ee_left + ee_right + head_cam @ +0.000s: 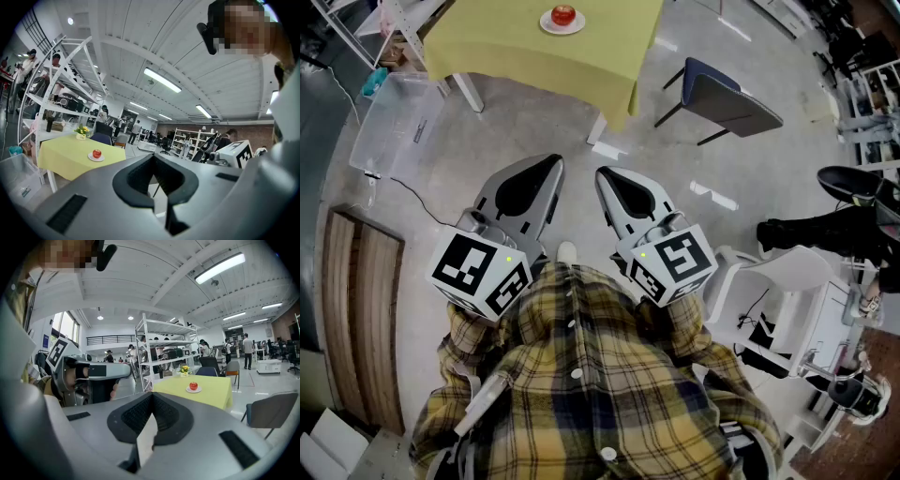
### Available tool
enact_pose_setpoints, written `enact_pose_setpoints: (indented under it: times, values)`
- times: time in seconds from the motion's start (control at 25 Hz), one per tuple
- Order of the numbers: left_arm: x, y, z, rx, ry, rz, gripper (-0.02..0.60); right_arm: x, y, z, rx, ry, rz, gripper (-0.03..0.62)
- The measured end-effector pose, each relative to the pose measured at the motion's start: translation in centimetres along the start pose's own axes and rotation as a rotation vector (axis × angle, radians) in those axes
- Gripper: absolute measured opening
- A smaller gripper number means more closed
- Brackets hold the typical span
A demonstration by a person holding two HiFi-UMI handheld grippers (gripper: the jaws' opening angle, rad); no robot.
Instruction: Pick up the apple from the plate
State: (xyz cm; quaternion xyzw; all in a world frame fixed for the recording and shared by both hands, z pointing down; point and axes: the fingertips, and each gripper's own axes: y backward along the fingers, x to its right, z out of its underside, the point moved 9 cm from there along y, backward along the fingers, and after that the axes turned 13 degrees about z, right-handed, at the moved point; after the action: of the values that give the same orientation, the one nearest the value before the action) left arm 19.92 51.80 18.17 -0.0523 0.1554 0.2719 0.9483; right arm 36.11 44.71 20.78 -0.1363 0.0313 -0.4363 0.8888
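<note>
I hold both tools close to my chest, judging the reach too long: the round red apple (563, 14) sits on its small white plate (578, 27) on the yellow-clothed worktop (525, 52), well apart across the floor. The left gripper (553, 163) points level and the right gripper (603, 174) dips slightly. Both sets of fingers are closed together on nothing.

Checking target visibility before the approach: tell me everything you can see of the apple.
The apple is small, round and red, with a glossy highlight on top, and looks whole. Its stem is too small to make out. It sits in the middle of a white plate on a table covered by a yellow cloth, and shows unobstructed in all three views. Only the plate touches it.
</note>
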Motion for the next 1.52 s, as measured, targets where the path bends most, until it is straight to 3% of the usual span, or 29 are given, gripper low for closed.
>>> enact_pose_setpoints:
  times: [0.92, 1.16, 1.52]
  values:
    - [-0.9, 0.0, 0.8, 0.008, 0.000, -0.073, 0.006, 0.9, -1.2, 1.5, -0.033, -0.017, -0.042, -0.003]
    - [-4.3, -0.2, 0.4, -0.002, 0.014, -0.073, 0.006, 0.8, -4.6, 1.1, -0.049, -0.022, -0.040, -0.003]
    - [-13.5, -1.7, -3.3, -0.017, 0.004, -0.022, 0.006, 0.6, -13.3, -1.7, -0.050, -0.021, 0.003, -0.003]
